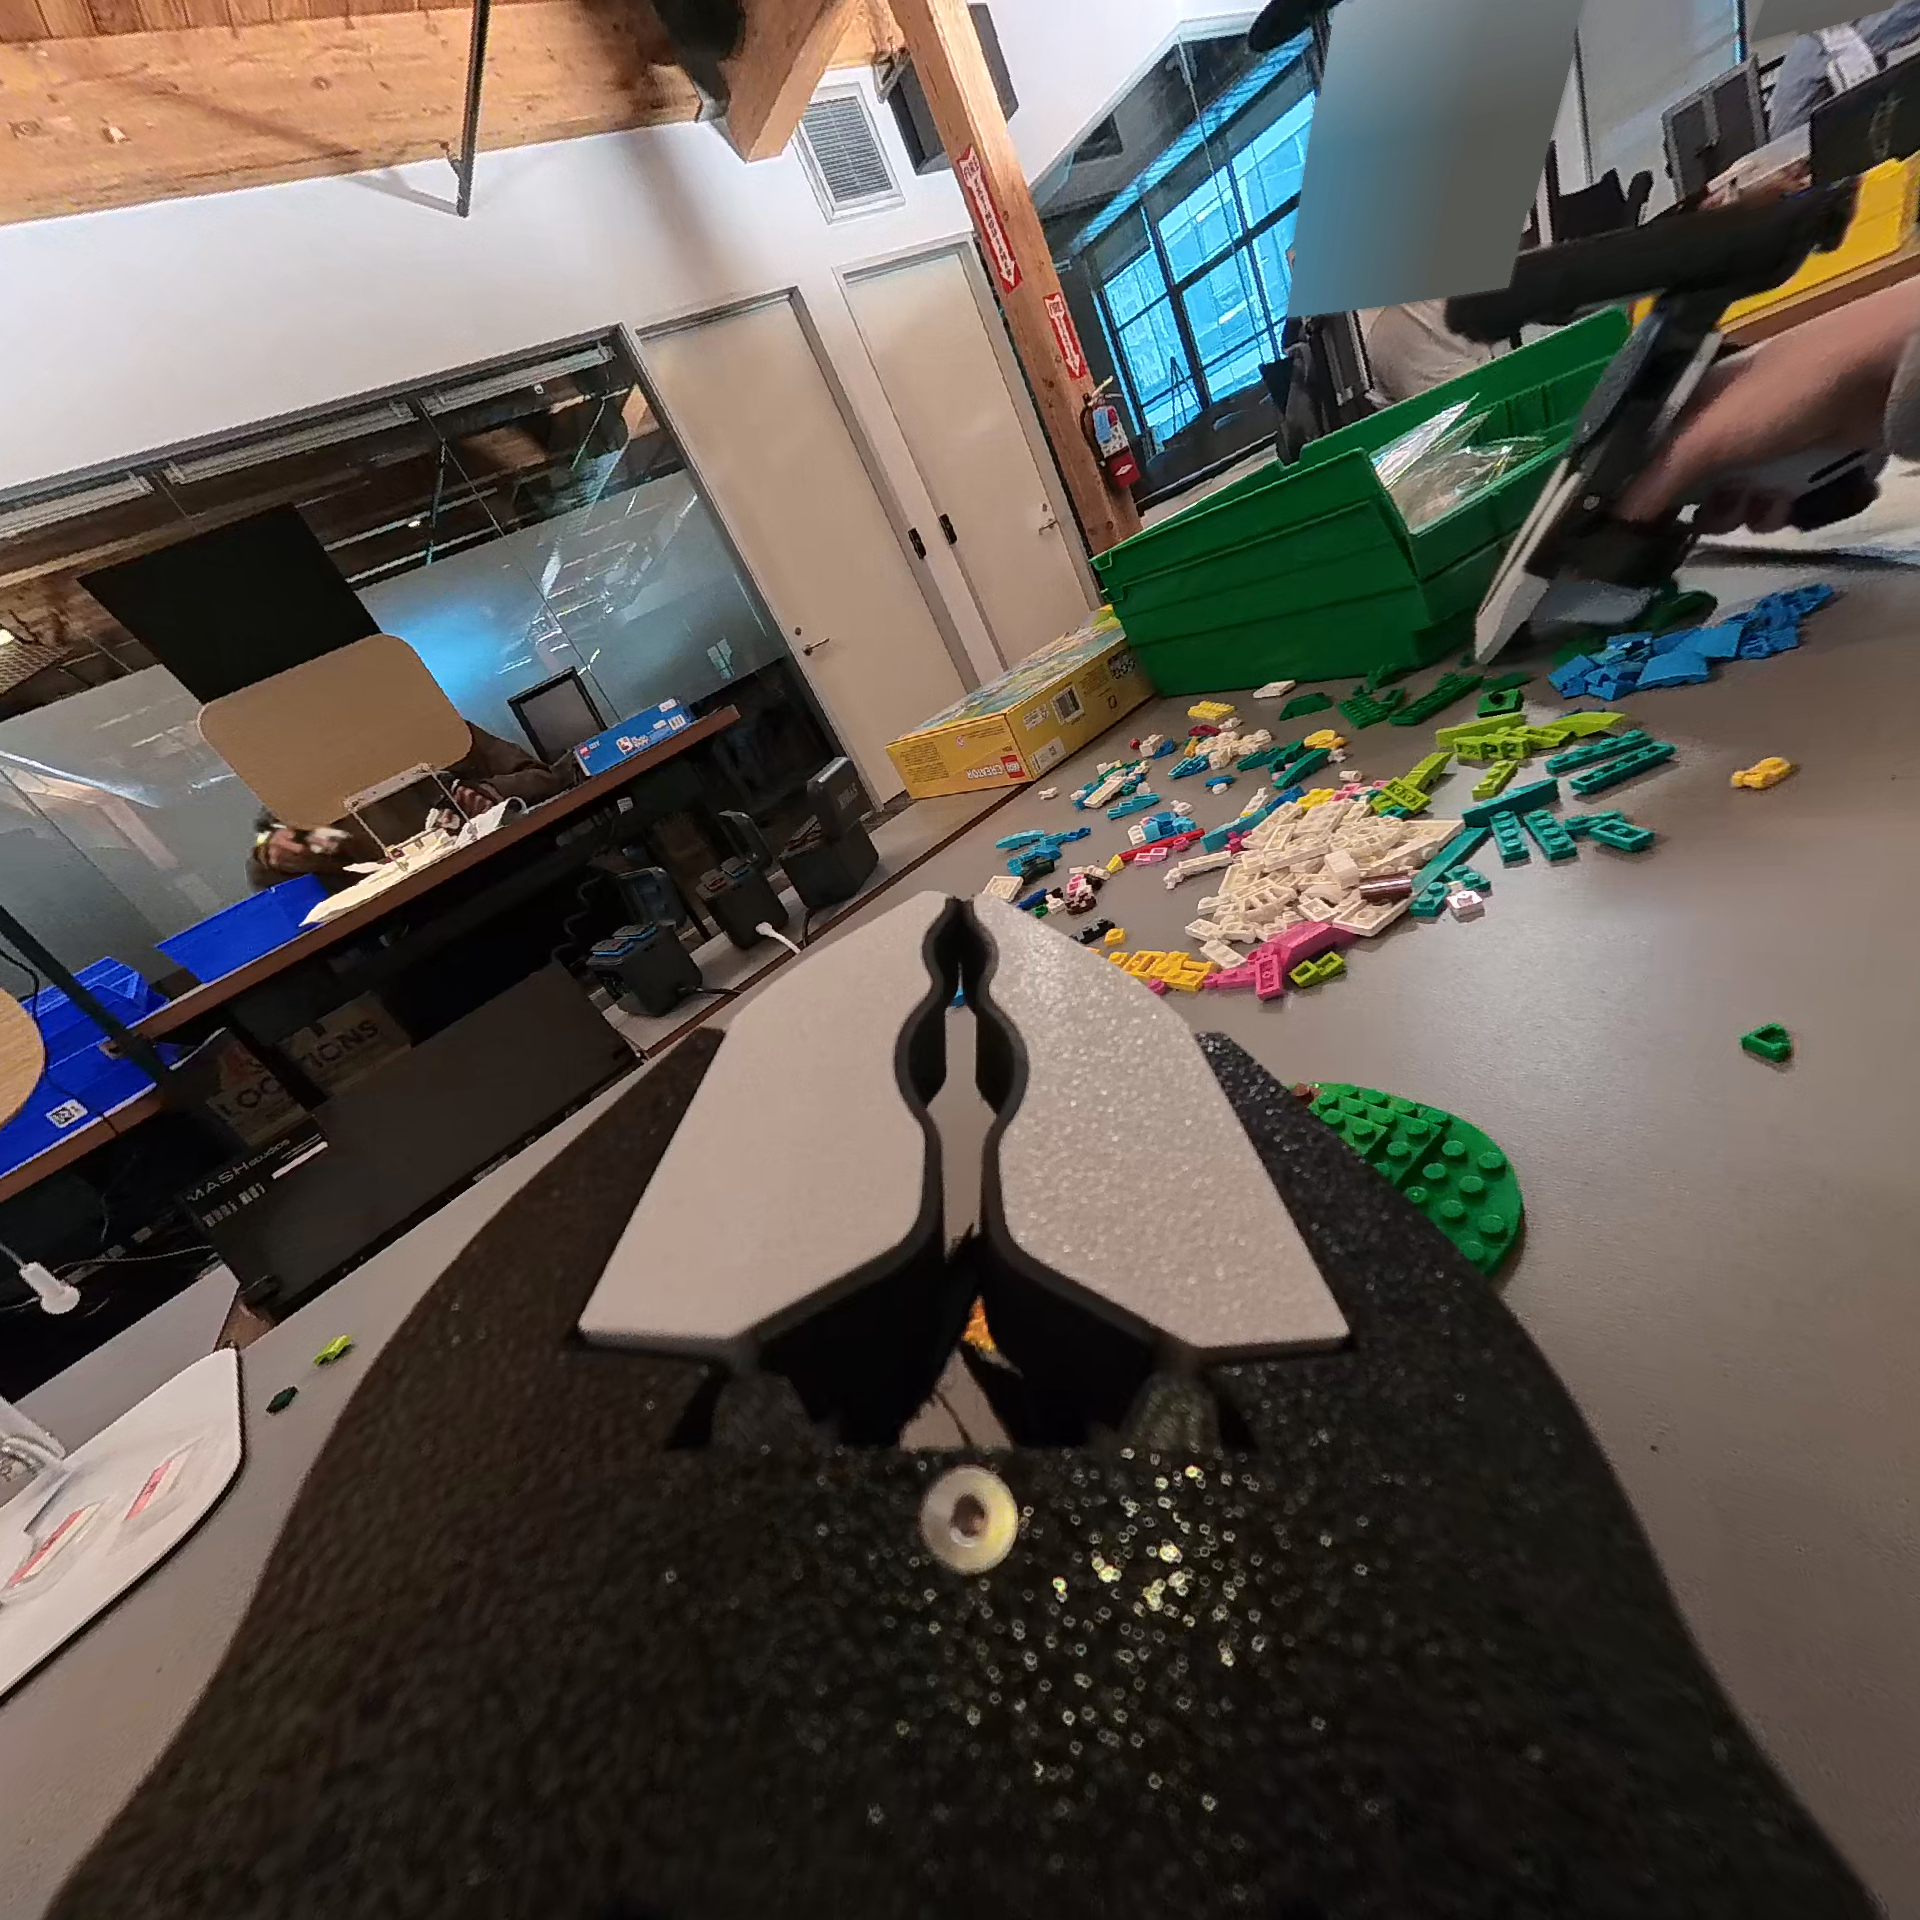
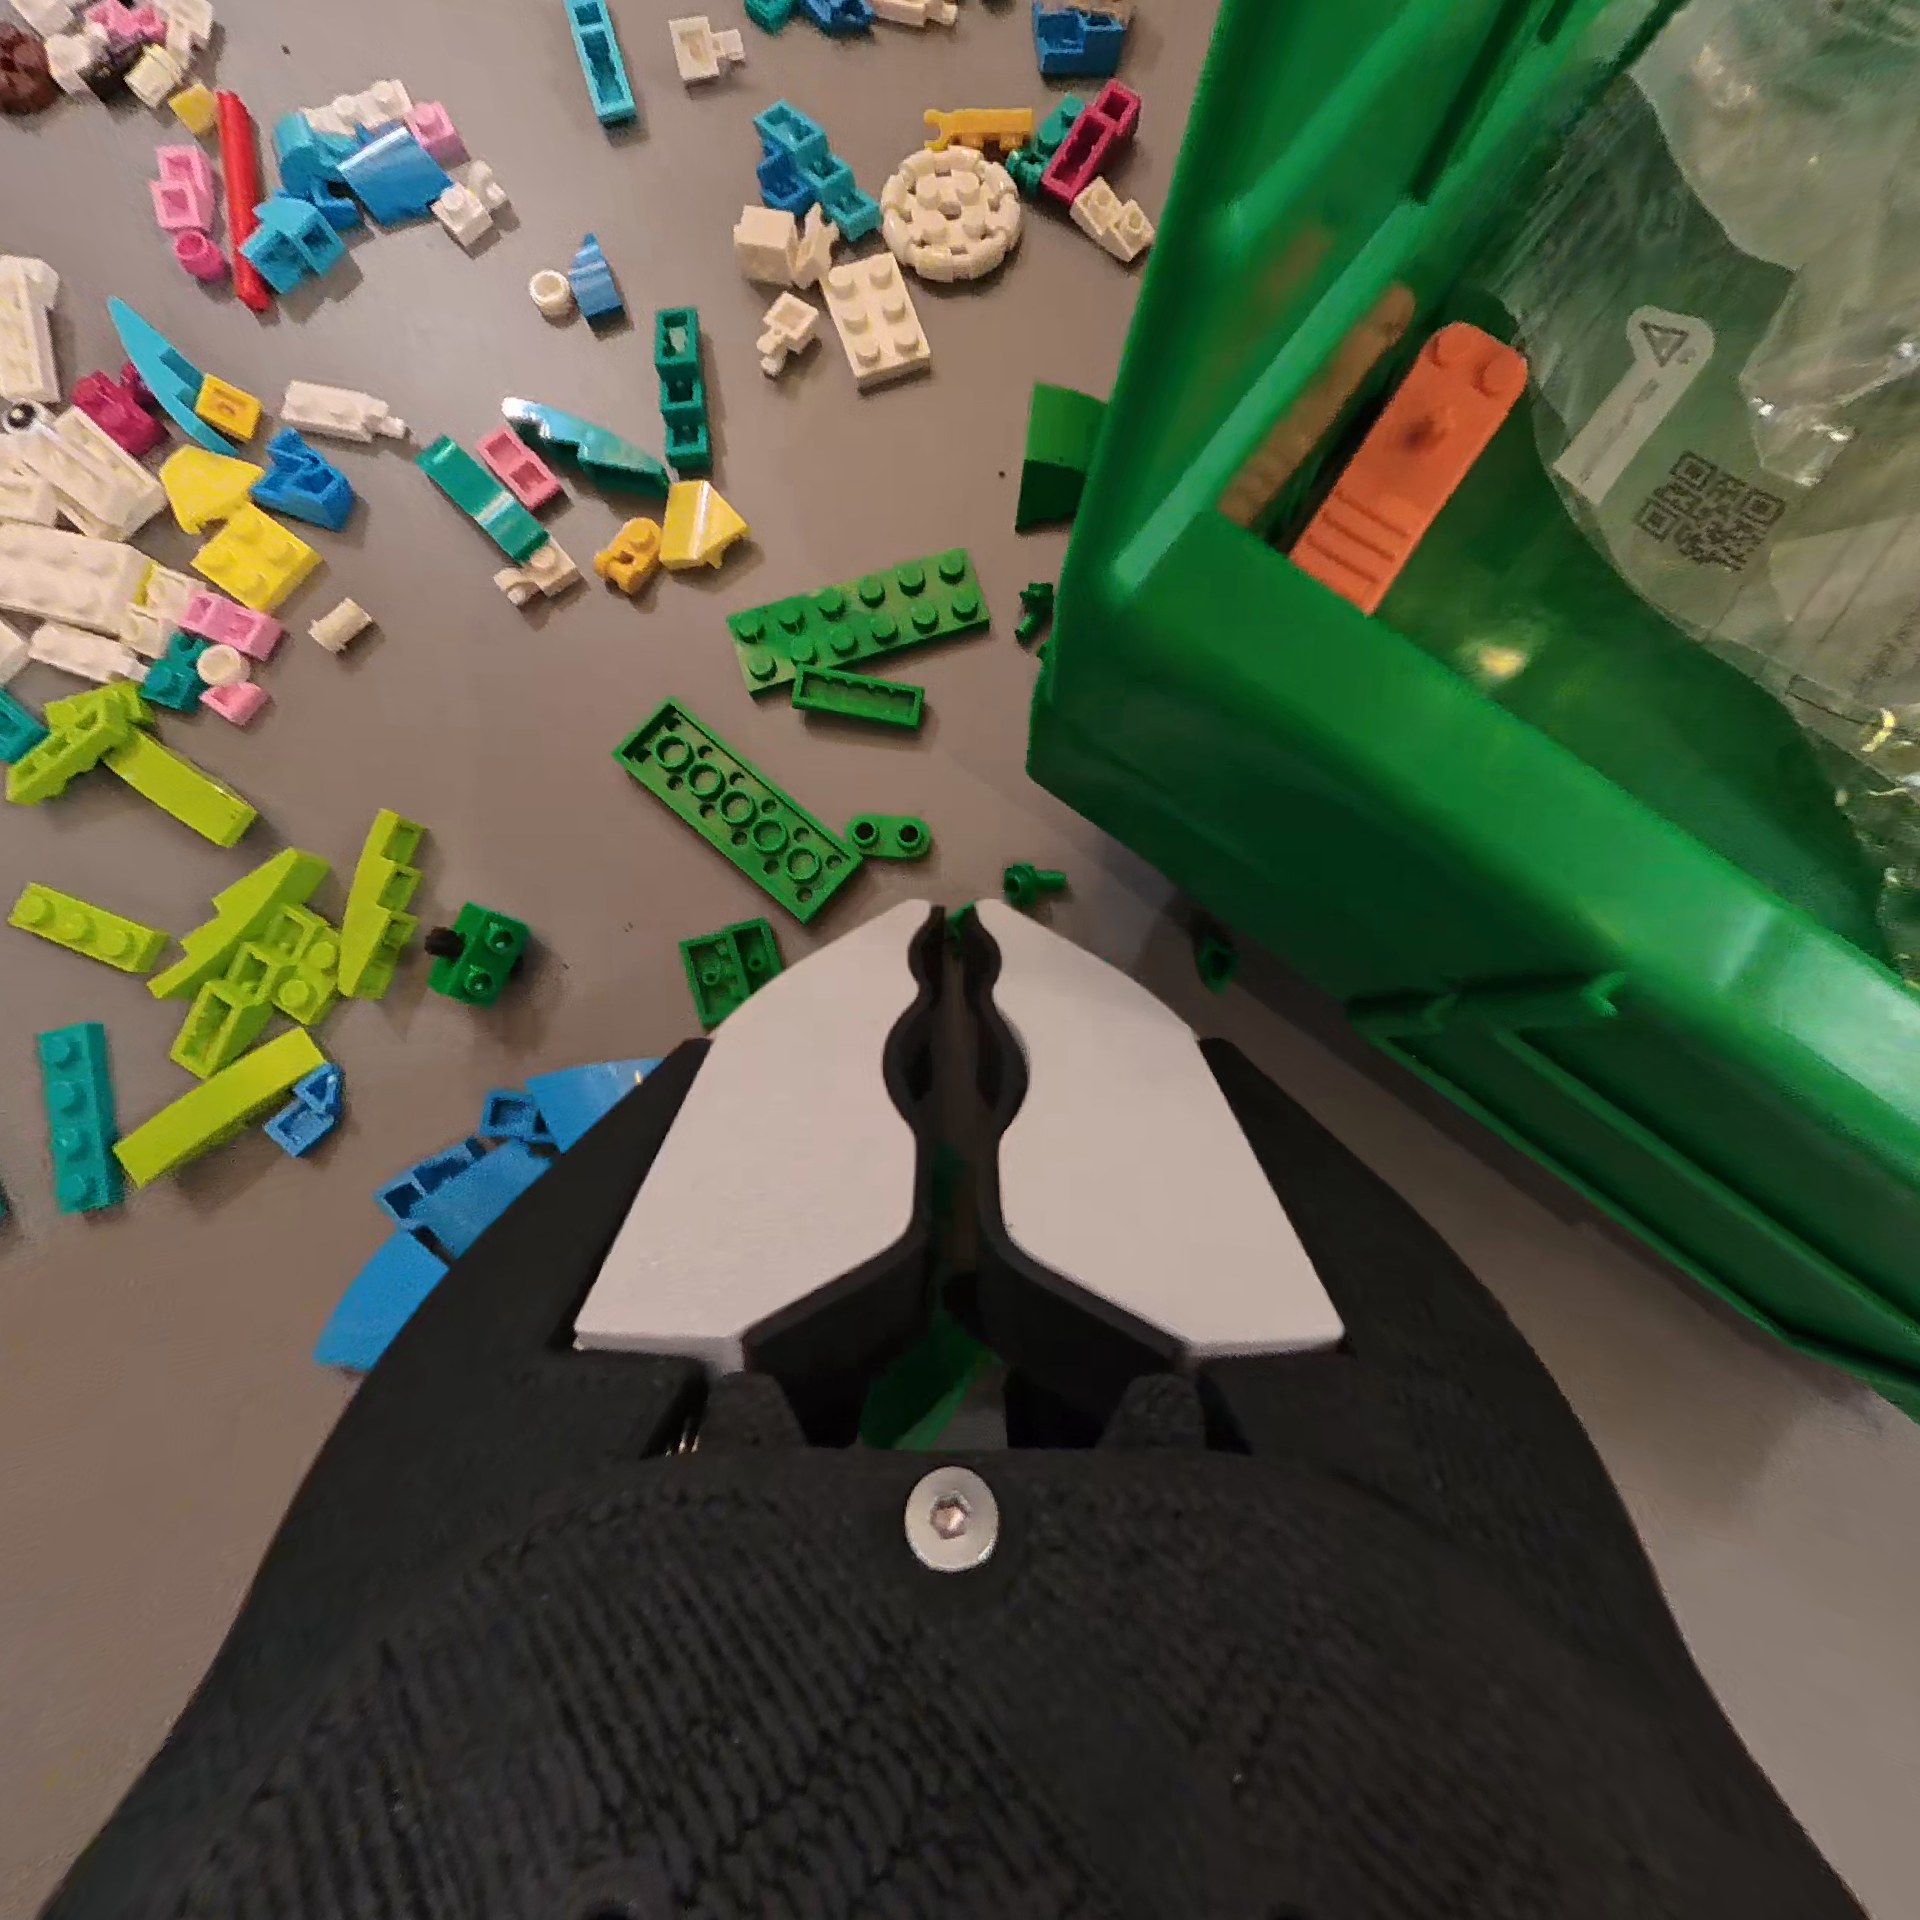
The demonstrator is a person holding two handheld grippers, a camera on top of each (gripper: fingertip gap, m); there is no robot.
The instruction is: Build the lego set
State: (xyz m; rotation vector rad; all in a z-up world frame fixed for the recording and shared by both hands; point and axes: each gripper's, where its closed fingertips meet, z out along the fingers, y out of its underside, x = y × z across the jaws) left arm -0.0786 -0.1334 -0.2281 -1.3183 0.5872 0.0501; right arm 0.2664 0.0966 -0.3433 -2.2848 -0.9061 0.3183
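My left gripper (image 1: 961, 906) is shut with nothing between its pads, raised over the grey table (image 1: 1662, 1351) near its left edge. A green round studded plate (image 1: 1434, 1174) lies just to its right. My right gripper (image 2: 956, 916) is shut, and a small green piece (image 2: 962, 921) shows pinched between its fingertips. It is low over the table beside the green bin (image 2: 1455, 831), among loose green plates (image 2: 738, 805). The right gripper also shows in the left wrist view (image 1: 1507, 634), tips down at the bin's corner, held by a hand (image 1: 1766, 416).
Several loose bricks cover the table: a white pile (image 1: 1320, 862), lime, teal and blue pieces (image 2: 468, 1195). The bin holds an orange tool (image 2: 1403, 468) and clear bags (image 2: 1714, 364). A yellow box (image 1: 1018, 727) lies at the table's far edge. A white pad (image 1: 114, 1475) lies left. My right fingertips sit around 45 cm from my left ones.
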